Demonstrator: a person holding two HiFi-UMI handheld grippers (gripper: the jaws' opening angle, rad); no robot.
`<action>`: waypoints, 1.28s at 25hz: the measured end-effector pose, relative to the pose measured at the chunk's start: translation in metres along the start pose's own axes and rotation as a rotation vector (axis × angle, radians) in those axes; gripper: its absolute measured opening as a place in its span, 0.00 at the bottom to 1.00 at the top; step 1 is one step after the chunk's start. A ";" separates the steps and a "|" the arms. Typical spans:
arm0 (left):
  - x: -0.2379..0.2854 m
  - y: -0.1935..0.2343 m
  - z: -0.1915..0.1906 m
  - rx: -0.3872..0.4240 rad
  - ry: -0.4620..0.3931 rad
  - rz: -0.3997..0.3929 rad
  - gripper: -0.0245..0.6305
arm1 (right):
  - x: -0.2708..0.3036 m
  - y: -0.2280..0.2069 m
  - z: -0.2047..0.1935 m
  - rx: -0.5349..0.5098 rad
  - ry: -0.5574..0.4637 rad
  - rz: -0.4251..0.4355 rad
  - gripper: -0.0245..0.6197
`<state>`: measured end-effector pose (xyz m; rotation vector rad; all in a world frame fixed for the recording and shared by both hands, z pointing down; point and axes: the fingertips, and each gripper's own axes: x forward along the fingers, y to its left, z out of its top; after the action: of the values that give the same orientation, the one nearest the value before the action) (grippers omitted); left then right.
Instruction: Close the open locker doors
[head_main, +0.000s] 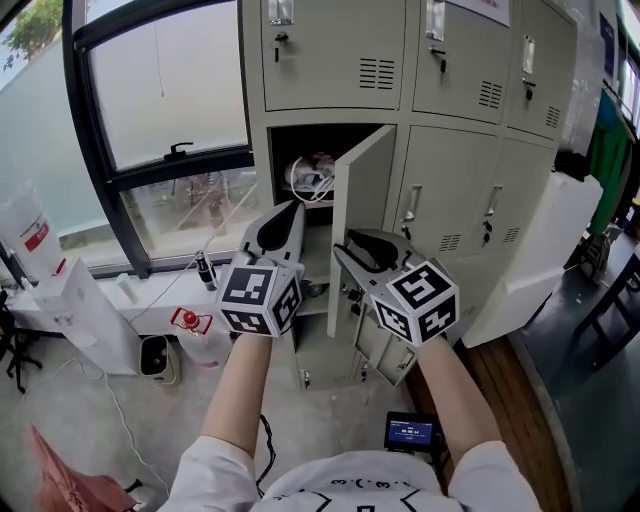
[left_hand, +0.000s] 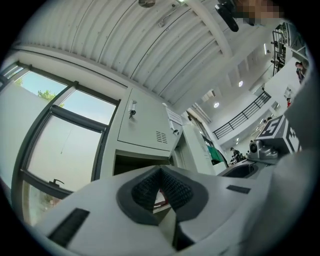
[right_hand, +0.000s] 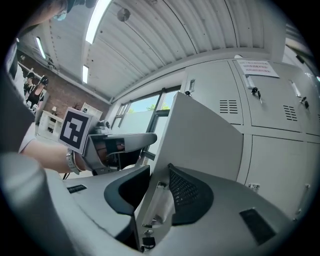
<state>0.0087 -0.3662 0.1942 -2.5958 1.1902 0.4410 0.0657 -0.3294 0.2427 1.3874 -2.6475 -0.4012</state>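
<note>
Left gripper (head_main: 290, 208) is hovering just in front of the open compartment (head_main: 300, 150), jaws pressed together with nothing between them. Right gripper (head_main: 345, 248) is pinching the free edge of the open door (head_main: 365, 195), one jaw on each face. The door is standing about half open, hinged on its right, in the grey locker (head_main: 330, 60). A window (head_main: 165, 90) is showing to the locker's left.

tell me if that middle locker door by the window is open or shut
open: the locker door stands swung out from its frame, baring the dark compartment with white cables inside.
</note>
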 end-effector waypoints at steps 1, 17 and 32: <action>-0.003 0.007 -0.001 0.000 0.003 0.013 0.05 | 0.005 0.002 0.000 0.001 0.000 -0.002 0.21; -0.016 0.063 -0.011 0.032 0.031 0.060 0.05 | 0.088 0.009 0.000 -0.014 0.002 -0.084 0.21; -0.003 0.105 -0.028 0.028 0.055 0.066 0.05 | 0.159 -0.021 -0.025 0.022 0.069 -0.141 0.15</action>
<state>-0.0685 -0.4403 0.2104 -2.5669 1.2933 0.3652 -0.0021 -0.4758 0.2586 1.5713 -2.5156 -0.3325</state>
